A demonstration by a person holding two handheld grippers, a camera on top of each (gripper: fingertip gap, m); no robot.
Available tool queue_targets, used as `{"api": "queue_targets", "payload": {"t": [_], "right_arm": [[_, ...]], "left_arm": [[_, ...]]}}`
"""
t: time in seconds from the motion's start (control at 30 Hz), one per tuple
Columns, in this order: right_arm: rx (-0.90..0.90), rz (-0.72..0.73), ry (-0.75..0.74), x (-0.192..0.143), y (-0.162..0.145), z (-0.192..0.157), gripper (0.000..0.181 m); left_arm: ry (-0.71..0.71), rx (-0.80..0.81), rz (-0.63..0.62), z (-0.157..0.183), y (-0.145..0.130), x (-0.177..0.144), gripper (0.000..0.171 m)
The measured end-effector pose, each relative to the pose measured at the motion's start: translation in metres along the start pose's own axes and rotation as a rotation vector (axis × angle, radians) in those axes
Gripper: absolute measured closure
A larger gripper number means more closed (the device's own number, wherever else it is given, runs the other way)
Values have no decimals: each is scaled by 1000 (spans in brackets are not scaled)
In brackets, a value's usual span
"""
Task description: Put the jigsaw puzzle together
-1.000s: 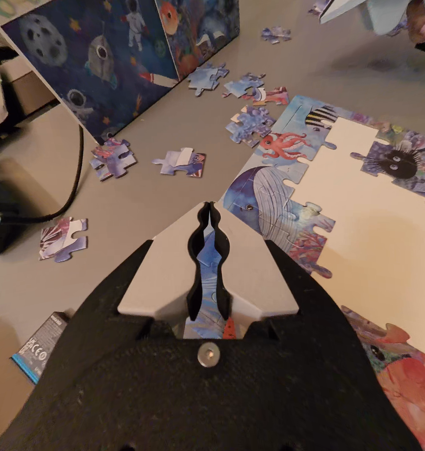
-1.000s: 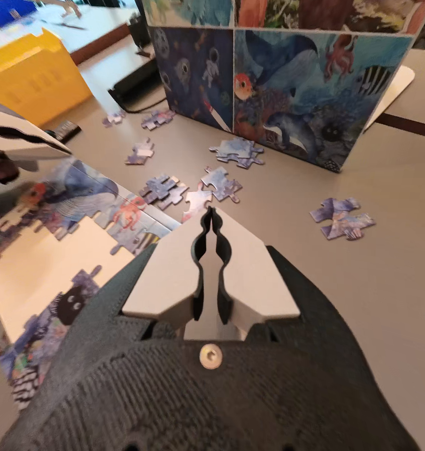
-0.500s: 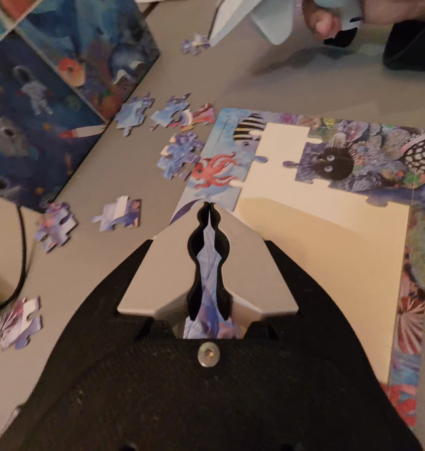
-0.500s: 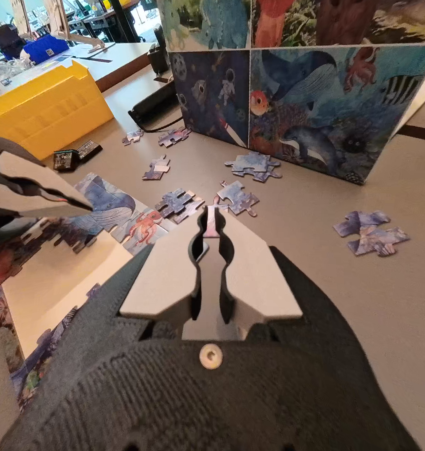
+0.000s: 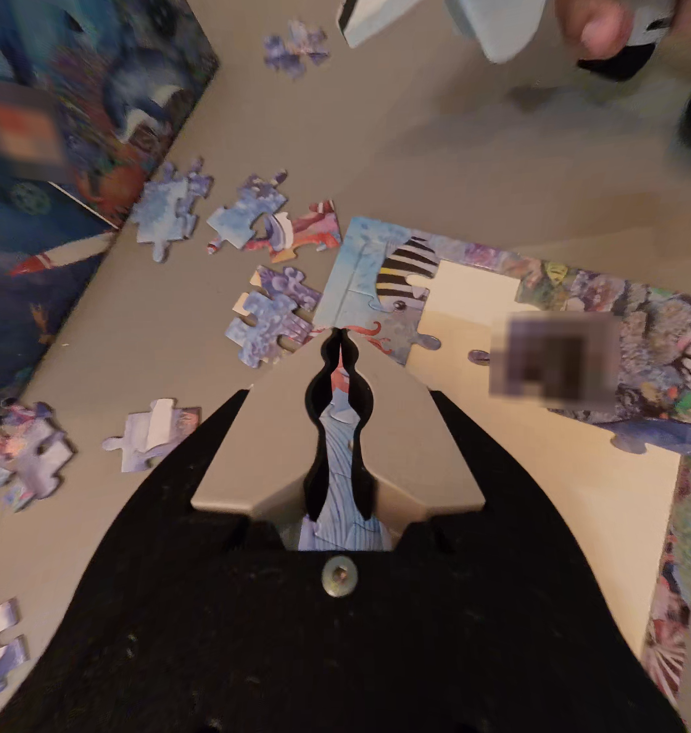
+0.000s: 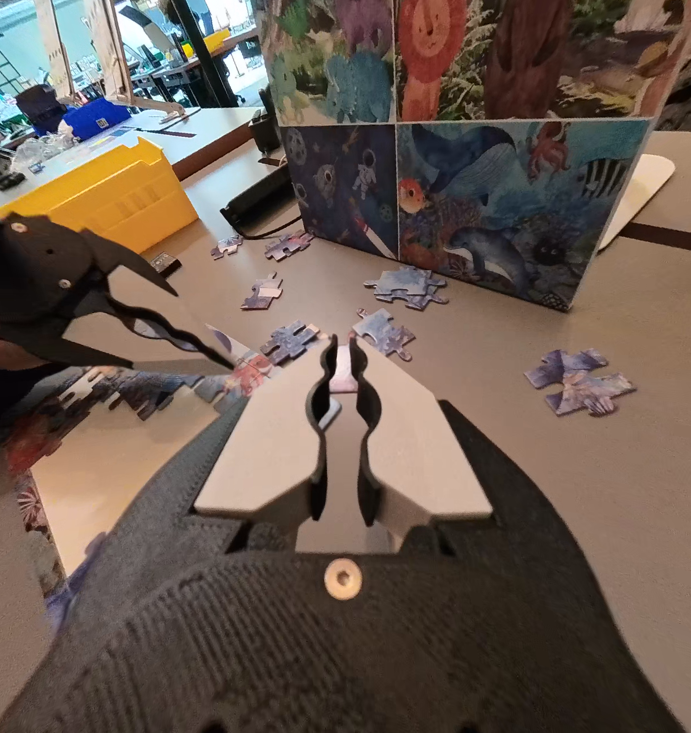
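Observation:
The part-built jigsaw [image 5: 379, 277] lies on a cream board [image 5: 534, 515], with pieces along its edges and a bare middle. My left gripper [image 5: 339, 333] is shut and holds nothing; its tips are at the puzzle's left edge by the red octopus piece [image 5: 371, 337]. It also shows in the right wrist view [image 6: 224, 363]. My right gripper [image 6: 343, 342] is a little open, low over a pink-and-white loose piece [image 6: 341, 375] by the board's corner. Its fingers [image 5: 375, 20] and a hand show at the top of the left wrist view.
Loose pieces lie on the grey table: a purple pile [image 6: 292, 341], light blue ones [image 6: 383, 333] [image 6: 407, 285], and a pair to the right [image 6: 577, 380]. The tall puzzle box [image 6: 494, 198] stands behind them. A yellow bin [image 6: 106, 198] stands at the far left. The gap from one gripper's tips to the other's is roughly 12 cm. It is some 5 cm from my left tips to the part-built jigsaw [image 5: 379, 277].
My left gripper has moved along the puzzle's left edge toward the octopus and striped fish. My right gripper has come down over the loose pieces and its jaws have parted a little.

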State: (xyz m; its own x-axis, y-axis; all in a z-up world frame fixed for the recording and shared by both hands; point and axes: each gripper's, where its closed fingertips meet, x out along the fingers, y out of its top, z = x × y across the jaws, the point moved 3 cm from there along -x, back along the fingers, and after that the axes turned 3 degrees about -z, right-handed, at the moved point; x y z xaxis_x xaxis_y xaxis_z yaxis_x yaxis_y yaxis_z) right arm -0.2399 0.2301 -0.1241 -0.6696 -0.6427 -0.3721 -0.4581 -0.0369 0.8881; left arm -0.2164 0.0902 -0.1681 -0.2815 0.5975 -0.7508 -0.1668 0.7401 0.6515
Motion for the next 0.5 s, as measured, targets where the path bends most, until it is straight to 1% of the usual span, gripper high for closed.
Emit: {"api": "queue_targets", "payload": {"t": [0.03,0.07,0.1,0.17,0.23,0.3,0.37,0.4,0.5], "right_arm": [[5,8,13,0,1,-2,176],[10,14,27,0,2,-5,176],[11,15,34,1,2,-7,176],[-1,8,27,2,1,-7,177],[-21,-2,3,4,-2,-5,177],[-30,-17,-10,6,-5,-3,178],[-25,-40,13,11,-11,-5,176],[-22,-58,40,14,-14,-8,175],[-38,-139,107,27,-28,-23,170]], "left_arm": [[-55,-14,-44,5,-7,5,171],[-107,-20,-121,11,-17,13,171],[-113,-20,-102,12,-16,15,171],[-58,-2,-66,4,-11,6,171],[-13,-22,63,-6,3,-15,171],[-21,-78,159,-14,9,-35,171],[-2,-106,212,-25,4,-49,171],[38,-105,220,-32,-3,-53,171],[155,-75,189,-49,-31,-57,171]]}}
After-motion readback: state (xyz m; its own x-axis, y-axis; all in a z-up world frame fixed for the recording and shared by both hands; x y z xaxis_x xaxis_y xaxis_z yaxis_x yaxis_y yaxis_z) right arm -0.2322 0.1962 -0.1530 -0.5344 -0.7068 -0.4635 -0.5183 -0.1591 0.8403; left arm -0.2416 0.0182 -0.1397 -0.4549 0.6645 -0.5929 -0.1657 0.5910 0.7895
